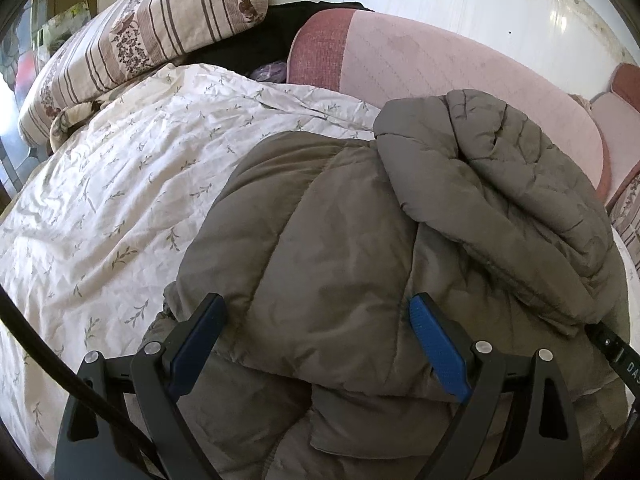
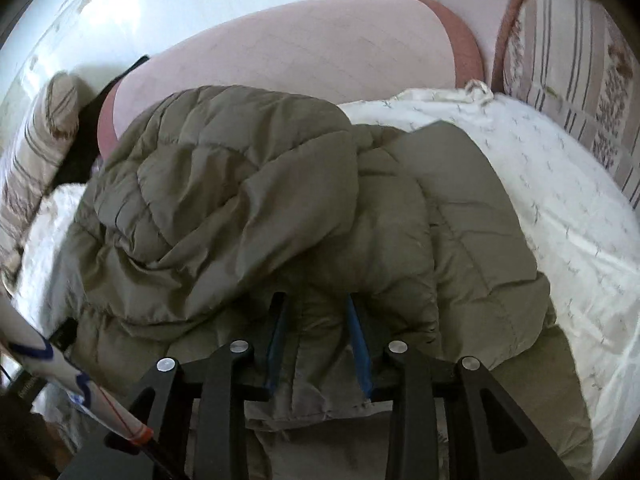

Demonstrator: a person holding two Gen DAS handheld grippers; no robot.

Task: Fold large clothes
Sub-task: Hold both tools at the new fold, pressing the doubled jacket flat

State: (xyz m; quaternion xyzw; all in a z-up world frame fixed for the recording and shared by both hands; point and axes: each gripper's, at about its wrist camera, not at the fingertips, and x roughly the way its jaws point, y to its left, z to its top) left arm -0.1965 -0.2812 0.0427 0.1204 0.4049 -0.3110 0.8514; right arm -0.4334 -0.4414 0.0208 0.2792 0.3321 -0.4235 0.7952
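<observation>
Olive quilted jacket (image 1: 320, 248) lies bunched on the floral quilt (image 1: 100, 200), directly ahead of both grippers. My right gripper (image 2: 318, 312) pinches its near hem; my left gripper (image 1: 316, 320) hovers spread wide above it.

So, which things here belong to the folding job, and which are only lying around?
For the job:
- jacket
- left claw, open over the jacket
- right claw, shut on a jacket fold

Lying about:
- quilt
- striped pillow
- pink headboard
- dark cloth behind the pillow
</observation>
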